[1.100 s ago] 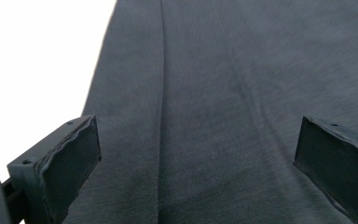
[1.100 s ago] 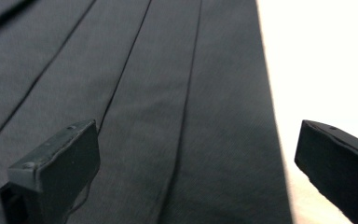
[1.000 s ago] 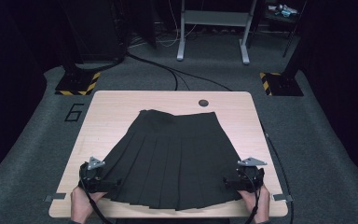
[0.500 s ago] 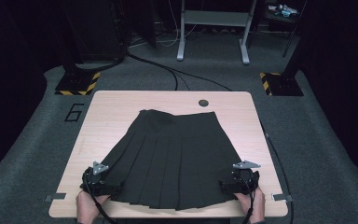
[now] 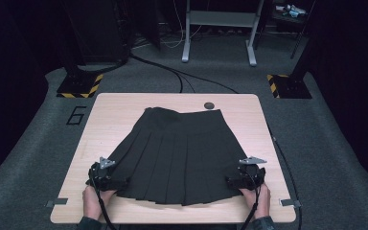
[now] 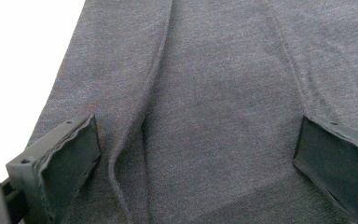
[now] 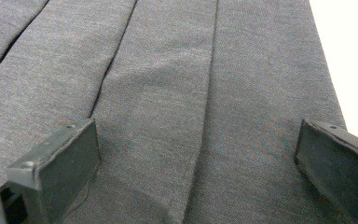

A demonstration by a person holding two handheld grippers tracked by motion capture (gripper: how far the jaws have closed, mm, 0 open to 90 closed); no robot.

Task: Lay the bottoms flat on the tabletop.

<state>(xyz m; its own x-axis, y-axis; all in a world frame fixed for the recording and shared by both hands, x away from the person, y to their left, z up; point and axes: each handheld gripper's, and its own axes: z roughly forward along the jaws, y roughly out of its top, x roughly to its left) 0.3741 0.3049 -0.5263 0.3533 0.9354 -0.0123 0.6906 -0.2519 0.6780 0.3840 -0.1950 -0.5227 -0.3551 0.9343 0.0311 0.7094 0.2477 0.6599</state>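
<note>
A dark grey pleated fabric skirt (image 5: 175,155) is seen spread flat on the pale wooden table (image 5: 124,108), its narrow waistband toward the far edge and its wide hem toward the person's side. The left gripper (image 5: 112,182) is placed at the near left corner of the hem, and the right gripper (image 5: 235,182) at the near right corner, so that the skirt lies between and ahead of both. Each is held by a hand (image 5: 92,201) coming in from the bottom edge of the high view.

In the left gripper view the two black jaws are set wide apart over the grey cloth (image 6: 205,116), with a raised fold of fabric just beside the left jaw and bare table seen past the skirt's edge. In the right gripper view the jaws are likewise spread wide above the pleats (image 7: 168,102); nothing is pinched between them. A small dark round disc (image 5: 209,105) lies on the table just beyond the waistband.
</note>
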